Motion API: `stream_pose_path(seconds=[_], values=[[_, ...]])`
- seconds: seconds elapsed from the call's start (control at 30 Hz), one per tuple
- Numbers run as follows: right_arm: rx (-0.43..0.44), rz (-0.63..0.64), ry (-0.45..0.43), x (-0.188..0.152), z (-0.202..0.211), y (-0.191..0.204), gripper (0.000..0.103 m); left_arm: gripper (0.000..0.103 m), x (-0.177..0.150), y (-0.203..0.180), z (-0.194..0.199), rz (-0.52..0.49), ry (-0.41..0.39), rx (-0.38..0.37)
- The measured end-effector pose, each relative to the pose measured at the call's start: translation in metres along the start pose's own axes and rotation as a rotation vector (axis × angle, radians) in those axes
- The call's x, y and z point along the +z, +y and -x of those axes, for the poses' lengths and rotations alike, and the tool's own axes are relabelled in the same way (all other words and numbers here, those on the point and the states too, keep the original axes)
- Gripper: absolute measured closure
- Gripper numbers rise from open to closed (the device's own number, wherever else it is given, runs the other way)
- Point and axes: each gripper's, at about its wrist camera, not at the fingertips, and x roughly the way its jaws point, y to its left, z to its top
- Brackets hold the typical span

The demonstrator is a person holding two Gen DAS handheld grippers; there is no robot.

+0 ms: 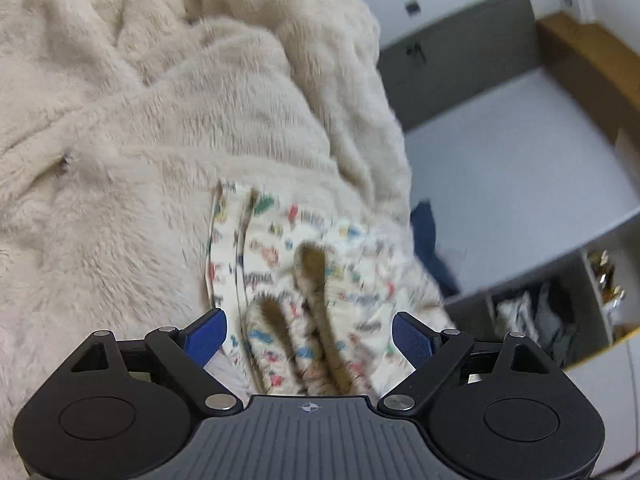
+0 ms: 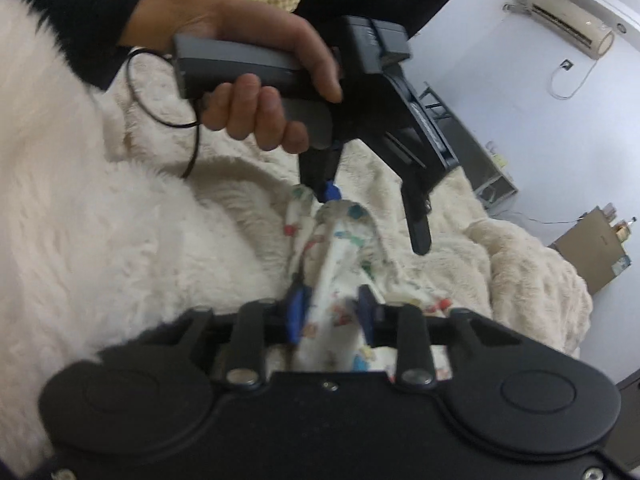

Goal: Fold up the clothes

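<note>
Garment [image 1: 280,264], thin printed cloth, looks light and floppy on fluffy blanket [image 1: 140,120]. Left claw [image 1: 308,336] wide above it; right claw [image 2: 332,312] pinches a bunched fold; hems likely grip best.

Home bedroom, by my read. I see a cream plush blanket [image 1: 168,128] spread wide and rumpled as on a bed, running to its far edge in the right wrist view. A split air conditioner [image 2: 568,20] sits high on a pale wall, with a loose cable and a wall socket [image 2: 566,66] under it. Dark low cabinet [image 1: 460,64] along the wall; open shelf cubbies [image 1: 552,320] stuffed with household clutter. Cardboard box [image 2: 592,252] with small bottles on top.
</note>
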Motion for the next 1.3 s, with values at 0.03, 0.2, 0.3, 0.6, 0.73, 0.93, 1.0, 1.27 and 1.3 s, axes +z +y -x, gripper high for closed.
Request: stream_pose_path(seconds=[0.03, 0.2, 0.3, 0.6, 0.73, 0.93, 1.0, 1.27, 1.3], values=[[0.0, -0.001, -0.001, 0.0, 0.0, 0.001, 0.08, 0.05, 0.002, -0.004, -0.005, -0.027, 0.023, 0.025], [-0.005, -0.002, -0.005, -0.002, 0.001, 0.001, 0.08, 0.076, 0.012, -0.024, -0.017, -0.137, 0.047, 0.095], [-0.017, 0.002, -0.01, -0.002, 0.003, 0.003, 0.08, 0.091, 0.014, -0.034, -0.014, -0.182, 0.021, 0.096], [-0.192, 0.122, -0.042, 0.01, 0.002, -0.016, 0.052, 0.092, 0.057, -0.06, 0.035, -0.223, -0.187, 0.004], [-0.049, 0.042, -0.061, 0.01, 0.025, -0.038, 0.043, 0.069, 0.063, -0.027, 0.026, -0.151, -0.076, 0.152], [0.121, -0.444, -0.155, -0.048, 0.082, -0.146, 0.034, 0.038, 0.038, -0.02, 0.042, -0.215, -0.143, 0.228], [0.088, -0.604, -0.162, -0.079, 0.1, -0.182, 0.033, 0.036, 0.034, -0.03, 0.051, -0.241, -0.184, 0.171], [-0.047, -1.122, -0.077, -0.229, 0.139, -0.265, 0.031, 0.029, -0.073, -0.147, 0.026, -1.075, -0.131, 0.281], [-0.049, -1.136, -0.064, -0.238, 0.142, -0.265, 0.031, 0.029, -0.09, -0.155, 0.02, -1.156, -0.107, 0.271]])
